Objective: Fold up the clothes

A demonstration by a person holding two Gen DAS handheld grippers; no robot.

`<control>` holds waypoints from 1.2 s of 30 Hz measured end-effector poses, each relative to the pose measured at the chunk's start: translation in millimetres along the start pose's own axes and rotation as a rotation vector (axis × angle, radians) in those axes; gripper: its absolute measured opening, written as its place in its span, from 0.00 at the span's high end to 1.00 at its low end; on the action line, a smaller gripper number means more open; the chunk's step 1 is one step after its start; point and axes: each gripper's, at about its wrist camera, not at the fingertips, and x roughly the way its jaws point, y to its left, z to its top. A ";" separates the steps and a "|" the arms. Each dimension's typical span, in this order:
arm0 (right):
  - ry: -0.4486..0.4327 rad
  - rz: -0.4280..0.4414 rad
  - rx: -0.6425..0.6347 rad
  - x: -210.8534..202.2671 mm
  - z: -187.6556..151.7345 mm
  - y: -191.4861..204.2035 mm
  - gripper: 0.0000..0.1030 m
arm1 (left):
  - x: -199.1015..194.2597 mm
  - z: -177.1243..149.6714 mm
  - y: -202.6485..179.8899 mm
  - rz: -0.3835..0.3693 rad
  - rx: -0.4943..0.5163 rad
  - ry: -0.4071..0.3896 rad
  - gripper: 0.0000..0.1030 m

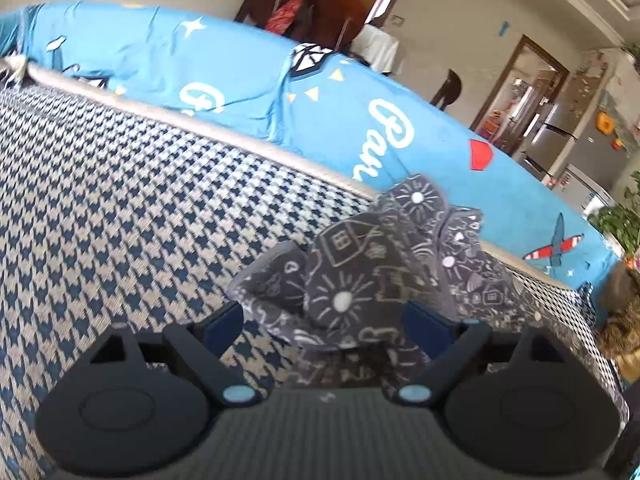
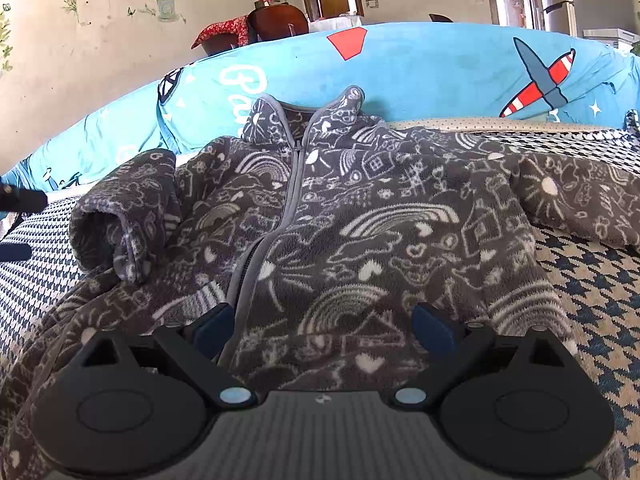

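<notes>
A dark grey fleece jacket (image 2: 360,216) with white doodle print and a grey zipper lies front-up on the houndstooth sofa cover (image 2: 600,280), collar toward the blue backrest. Its left sleeve is bunched up by the cuff (image 2: 120,232); the other sleeve (image 2: 580,204) spreads right. My right gripper (image 2: 324,328) stands open low over the jacket's lower front, a finger on each side of the zip area. In the left wrist view the bunched sleeve (image 1: 352,276) rises between the spread fingers of my left gripper (image 1: 328,328), which is open.
A blue cartoon-print sheet (image 1: 240,80) covers the sofa backrest behind the seat. The houndstooth cover (image 1: 120,200) stretches wide to the left. Beyond are a dark wooden chair with red cloth (image 1: 304,4), doorways, a fridge (image 1: 560,136) and plants at the right.
</notes>
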 end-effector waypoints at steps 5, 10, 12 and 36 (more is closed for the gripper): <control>0.001 -0.002 -0.002 0.2 0.2 -0.2 0.06 | 20.0 4.2 21.5 0.032 -0.106 0.027 0.17; 0.000 -0.001 -0.001 0.1 0.4 0.1 0.06 | 45.7 7.6 34.0 0.016 -0.196 0.079 0.27; 0.000 -0.001 -0.002 0.0 0.3 -0.1 0.06 | 54.7 7.0 37.0 0.014 -0.218 0.098 0.30; 0.000 0.002 -0.005 0.7 0.2 0.0 0.05 | 72.9 1.3 27.5 0.144 -0.197 0.072 0.88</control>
